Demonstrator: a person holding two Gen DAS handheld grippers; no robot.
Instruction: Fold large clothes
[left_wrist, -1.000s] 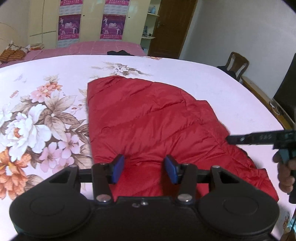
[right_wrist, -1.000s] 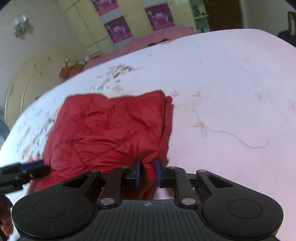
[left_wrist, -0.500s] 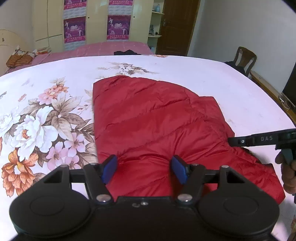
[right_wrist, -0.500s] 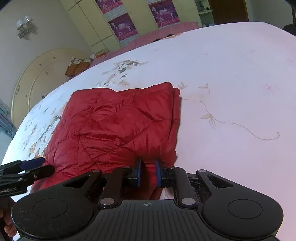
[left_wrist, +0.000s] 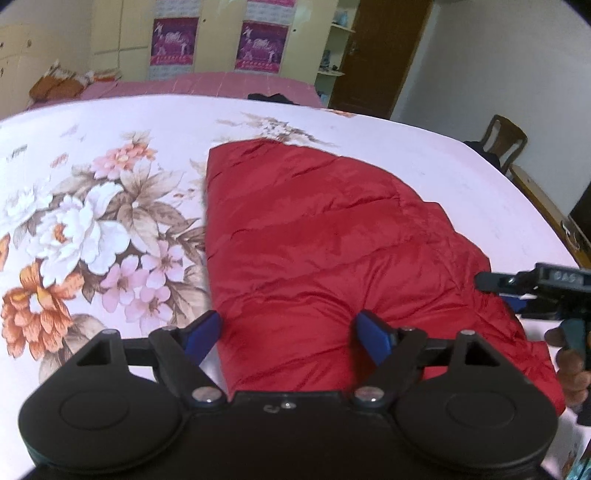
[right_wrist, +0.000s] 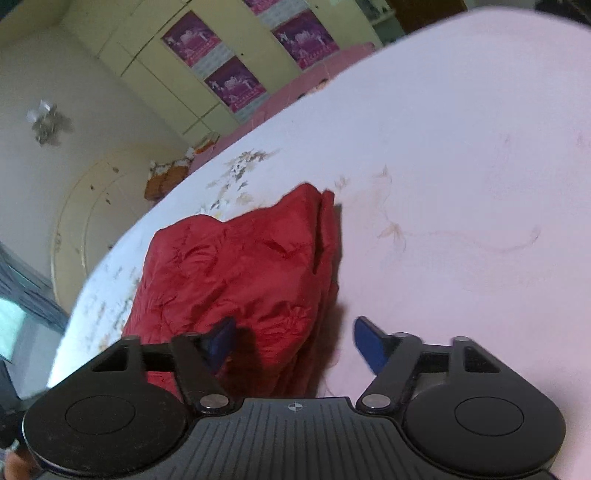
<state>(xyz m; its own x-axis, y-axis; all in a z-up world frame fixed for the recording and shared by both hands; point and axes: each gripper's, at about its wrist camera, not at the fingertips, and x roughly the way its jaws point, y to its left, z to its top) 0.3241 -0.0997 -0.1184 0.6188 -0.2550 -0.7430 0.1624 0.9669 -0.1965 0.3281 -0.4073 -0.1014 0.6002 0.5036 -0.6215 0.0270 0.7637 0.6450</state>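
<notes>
Both tongs apart, left tongs (left_wrist: 288, 332) & right tongs (right_wrist: 295, 339) over folded red jacket (left_wrist: 325, 251), long axis running away across bed (left_wrist: 110, 122).

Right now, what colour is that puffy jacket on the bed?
Red, a quilted jacket; clearest in the left wrist view.

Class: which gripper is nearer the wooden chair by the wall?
Right. The right gripper hovers at the jacket's chair-side edge; the left gripper sits further from the chair.
</notes>
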